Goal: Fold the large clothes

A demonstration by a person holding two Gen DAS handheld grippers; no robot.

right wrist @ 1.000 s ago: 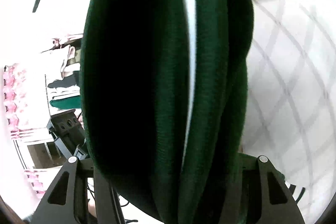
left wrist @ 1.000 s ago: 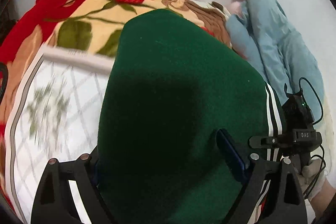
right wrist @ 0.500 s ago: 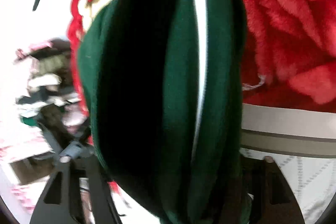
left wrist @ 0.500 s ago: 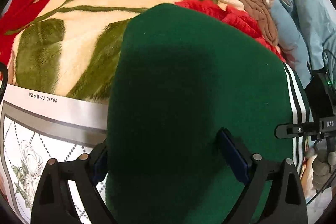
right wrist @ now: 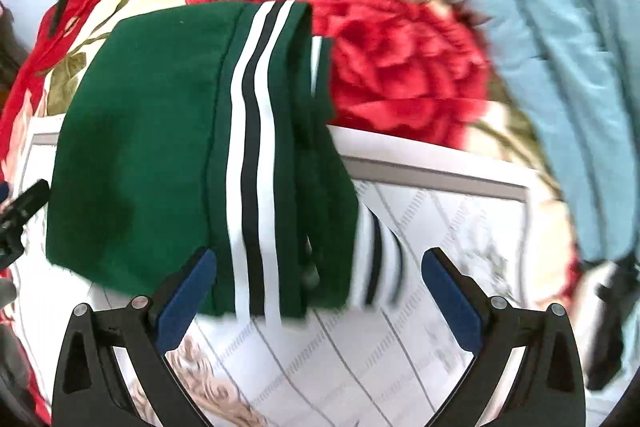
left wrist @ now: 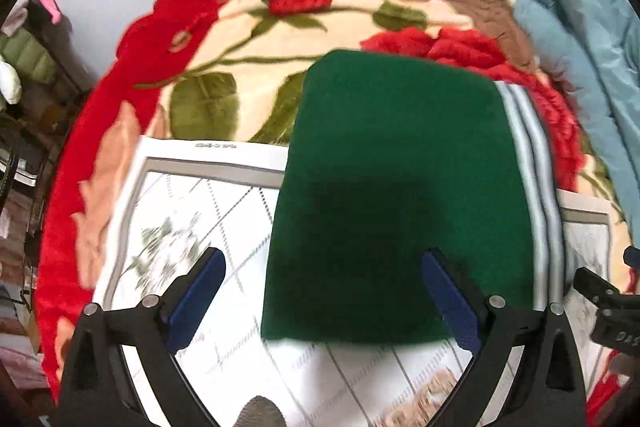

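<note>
On white patterned mat (left wrist: pixel 208 227) over red floral blanket (left wrist: pixel 240 39): folded green garment (left wrist: pixel 400 187) with white stripes (right wrist: pixel 250 147), lying flat, far edge overlapping blanket. Left gripper (left wrist: pixel 324 291) jaws wide open, holding nothing. Right gripper (right wrist: pixel 320 291) jaws wide open, empty, just above garment's near edge. Light blue jacket (right wrist: pixel 560 47) at right.

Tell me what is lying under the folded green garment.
The green garment rests on a white patterned mat; its far end overlaps the red floral blanket. Anything directly beneath the garment is covered.
</note>
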